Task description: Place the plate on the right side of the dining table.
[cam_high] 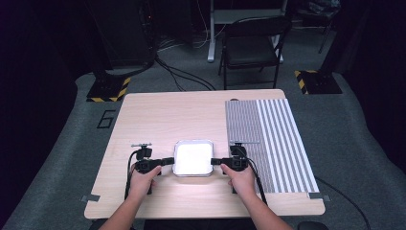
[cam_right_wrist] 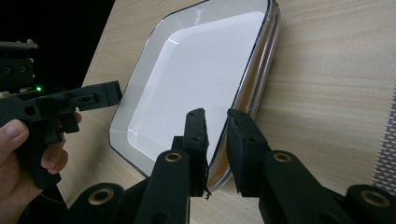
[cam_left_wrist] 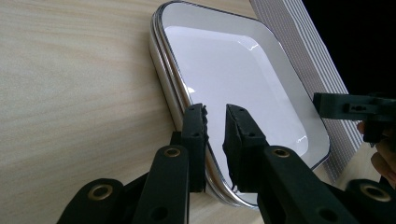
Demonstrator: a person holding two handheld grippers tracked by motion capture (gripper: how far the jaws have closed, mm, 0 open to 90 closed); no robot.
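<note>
— Spotting any readable words, labels, brands or numbers anywhere?

— Finding none. Checking the white square tray (cam_high: 193,158): showing bare surface, no print. Checking the striped mat (cam_high: 270,141) on the bench (cam_high: 158,120): carrying plain lines, no letters.

— Reading anything on the tongs?

— Seeing no lettering on the left tongs (cam_left_wrist: 215,122) or the right tongs (cam_right_wrist: 215,127). Noting yellow-and-black hazard striping on the floor stand bases (cam_high: 109,89), serving as a warning sign but bearing no text.
</note>
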